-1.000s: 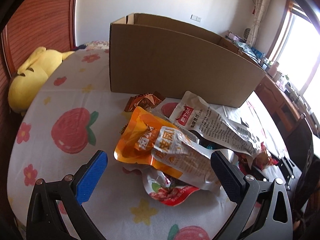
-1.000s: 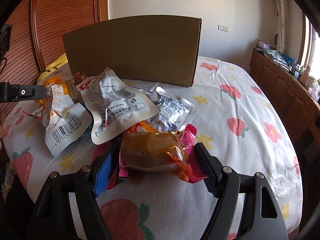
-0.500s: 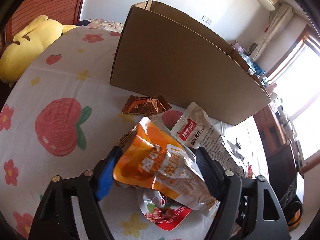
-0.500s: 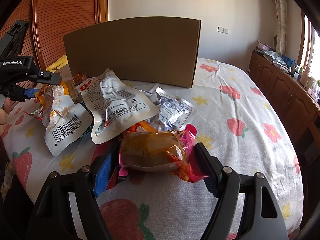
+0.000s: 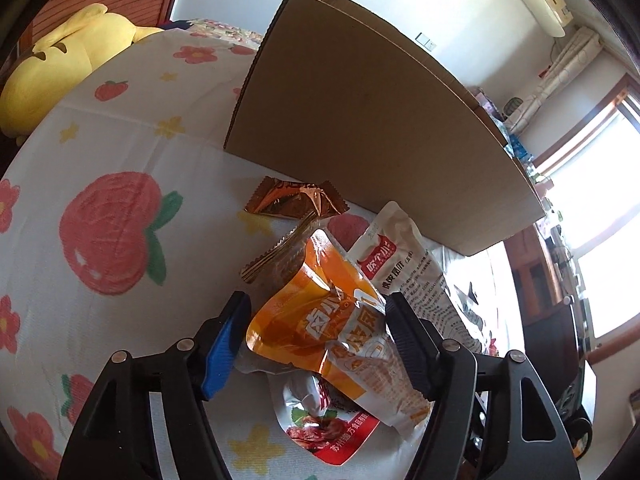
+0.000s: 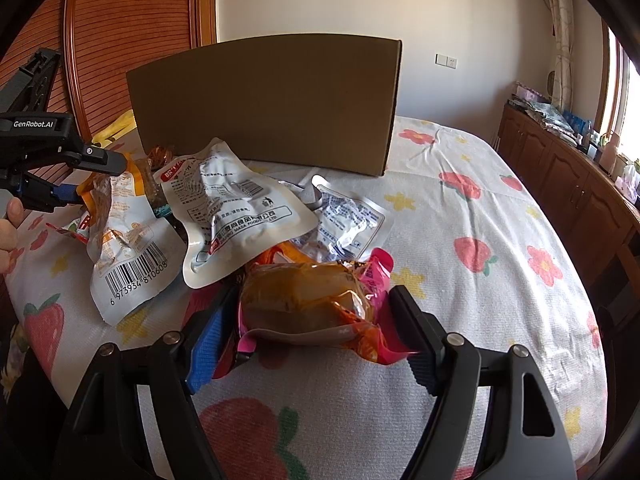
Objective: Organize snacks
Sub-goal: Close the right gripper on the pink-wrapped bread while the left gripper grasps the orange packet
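Observation:
Several snack packs lie heaped on a flower-print sheet in front of a tall cardboard box. My left gripper is shut on an orange and white pouch, both pads pressing its sides. A white pouch leans beside it. My right gripper is shut on a pink-edged packet with a brown bun, which rests on the sheet. A red-printed pouch lies under the orange one.
Two brown foil packets lie near the box's foot. A clear silver pouch lies behind the bun packet. A yellow plush toy sits at the far left. A wooden cabinet runs along the right; a hand shows at the left edge.
My left gripper moved forward over the orange pouch, rolled, and closed its wide-open jaws onto it. The right gripper and its bun packet stayed still.

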